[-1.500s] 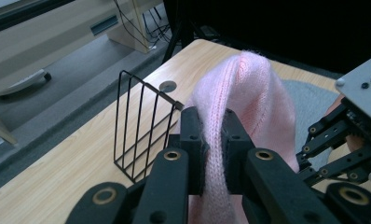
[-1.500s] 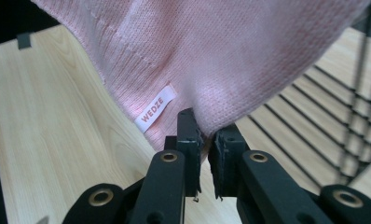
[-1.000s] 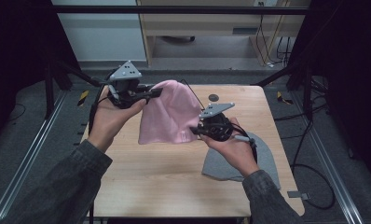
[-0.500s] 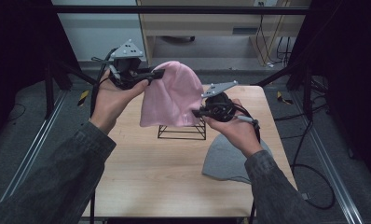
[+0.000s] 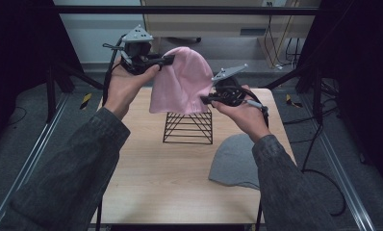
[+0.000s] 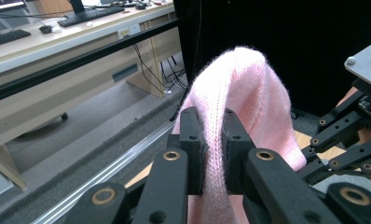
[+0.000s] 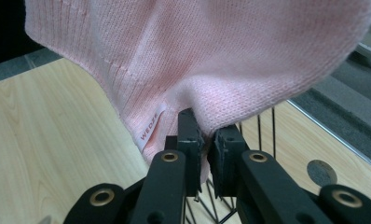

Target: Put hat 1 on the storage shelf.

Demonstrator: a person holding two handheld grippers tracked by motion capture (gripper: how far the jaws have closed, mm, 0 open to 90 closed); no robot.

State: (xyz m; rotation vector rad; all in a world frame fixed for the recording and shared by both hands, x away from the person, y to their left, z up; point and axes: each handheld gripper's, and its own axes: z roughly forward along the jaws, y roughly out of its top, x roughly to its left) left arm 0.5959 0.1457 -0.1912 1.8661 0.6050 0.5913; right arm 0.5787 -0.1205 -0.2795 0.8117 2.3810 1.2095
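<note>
Nearest the person, 2 grey sleeves (image 5: 79,168) come in from the bottom of the high view over the wooden table (image 5: 156,178). A grey beanie (image 5: 235,161) lies flat on the table near its right edge, just beside the right forearm. Beyond it, near the middle of the table, stands a black wire rack (image 5: 188,127).

Above the rack hangs the pink beanie (image 5: 182,82), held in the air clear of the table by both grippers. The right gripper (image 5: 210,100) is clamped on the beanie's lower right edge; in the right gripper view its jaws pinch a fold of knit at the ribbed hem, just beside a small white label (image 7: 151,129), with the rack's wires below them. The left gripper (image 5: 169,59) sits higher and farther back, closed on the beanie's upper left part; in the left gripper view its jaws squeeze a fold of the pink knit between them, and the right gripper's linkage shows at the right.

Farthest off, past the table, stands a light wooden desk (image 5: 218,24) with cables (image 5: 281,43) hanging beside it.
</note>
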